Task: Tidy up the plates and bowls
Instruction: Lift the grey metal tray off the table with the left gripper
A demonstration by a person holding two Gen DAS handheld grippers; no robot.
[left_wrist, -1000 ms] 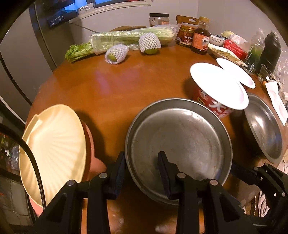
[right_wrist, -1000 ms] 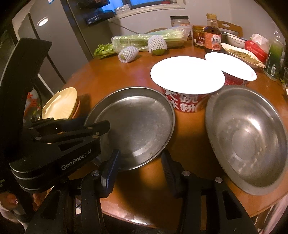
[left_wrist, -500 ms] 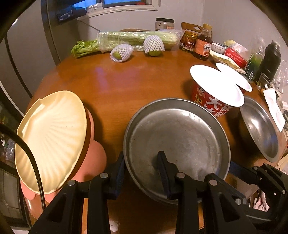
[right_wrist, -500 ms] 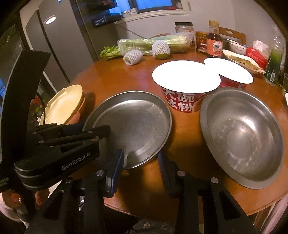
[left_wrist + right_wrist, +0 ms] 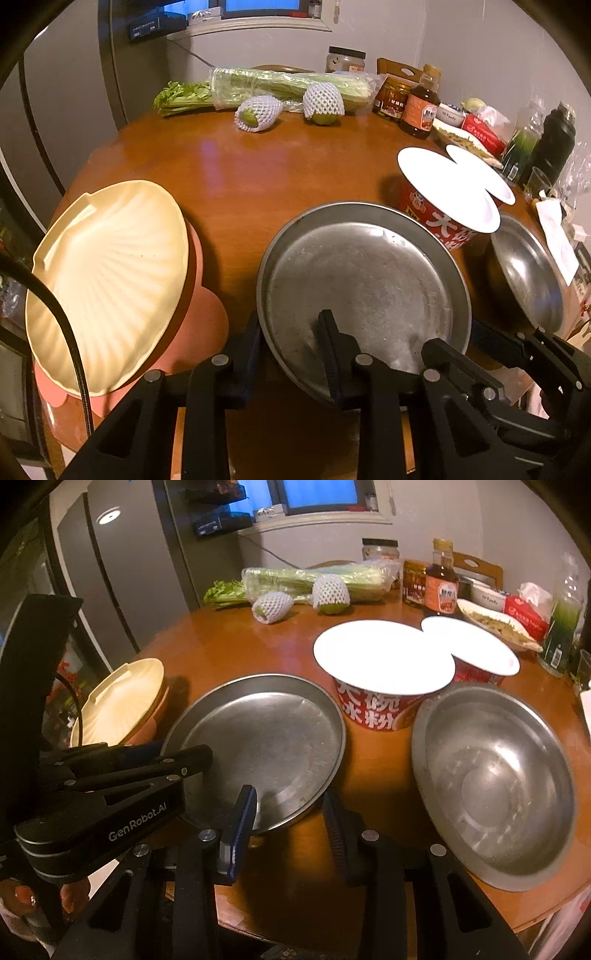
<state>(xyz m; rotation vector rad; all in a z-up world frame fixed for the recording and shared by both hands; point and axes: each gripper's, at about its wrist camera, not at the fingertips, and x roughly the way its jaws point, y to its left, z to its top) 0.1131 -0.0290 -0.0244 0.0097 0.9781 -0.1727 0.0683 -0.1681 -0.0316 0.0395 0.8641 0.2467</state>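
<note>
A flat steel plate (image 5: 369,280) (image 5: 266,734) lies on the round wooden table (image 5: 240,177). My left gripper (image 5: 290,339) is shut on its near-left rim, one finger outside the wall and one inside. In the right wrist view the left gripper (image 5: 184,753) reaches in from the left. My right gripper (image 5: 290,812) straddles the plate's near rim and its jaws are closing, with a little gap still showing at the pads. A deeper steel bowl (image 5: 491,782) sits to the right. At the left edge a cream shell-shaped plate (image 5: 107,280) rests on a pink plate (image 5: 207,325).
Two red noodle cups with white lids (image 5: 384,653) (image 5: 476,646) stand just behind the steel plate and bowl. Bagged celery (image 5: 288,88), netted fruit (image 5: 323,101), jars and a sauce bottle (image 5: 421,107) line the far side. A fridge (image 5: 122,572) stands left.
The right gripper's fingers have drawn closer together around the plate's near rim. The left gripper has tightened slightly and its view has tipped, bringing more of the shell plate into sight. The plate lies where it was.
</note>
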